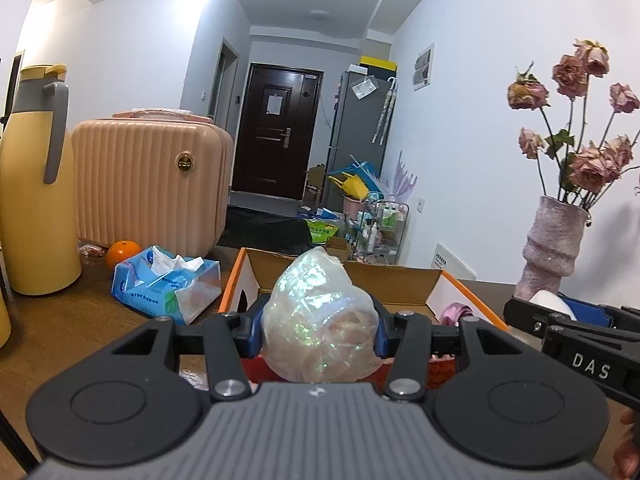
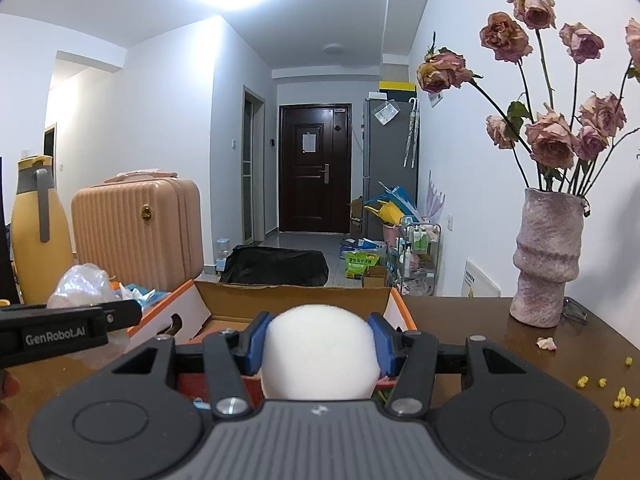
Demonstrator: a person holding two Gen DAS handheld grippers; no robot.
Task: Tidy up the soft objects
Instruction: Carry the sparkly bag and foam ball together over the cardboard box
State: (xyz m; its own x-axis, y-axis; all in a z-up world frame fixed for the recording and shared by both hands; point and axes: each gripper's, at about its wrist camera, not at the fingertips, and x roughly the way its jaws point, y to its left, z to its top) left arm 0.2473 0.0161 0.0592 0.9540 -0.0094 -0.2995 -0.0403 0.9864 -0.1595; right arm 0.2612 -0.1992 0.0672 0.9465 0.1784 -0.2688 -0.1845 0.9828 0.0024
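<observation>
My left gripper (image 1: 318,330) is shut on a crumpled, iridescent clear plastic bag (image 1: 320,320), held in front of an open cardboard box (image 1: 404,280) with orange edges. A pink soft item (image 1: 456,314) lies inside the box at its right. My right gripper (image 2: 320,342) is shut on a round white sponge ball (image 2: 320,352), its blue pads pressing both sides, just before the same box (image 2: 292,296). In the left wrist view the right gripper (image 1: 560,312) shows at the far right with the white ball. The right wrist view has the left gripper (image 2: 120,312) and its bag (image 2: 82,284) at the left.
On the brown table stand a yellow thermos jug (image 1: 36,184), a pink ribbed case (image 1: 148,184), an orange (image 1: 122,252), a blue tissue pack (image 1: 168,284) and a pink vase (image 2: 546,260) of dried roses. Yellow crumbs (image 2: 620,394) and a petal lie at the right.
</observation>
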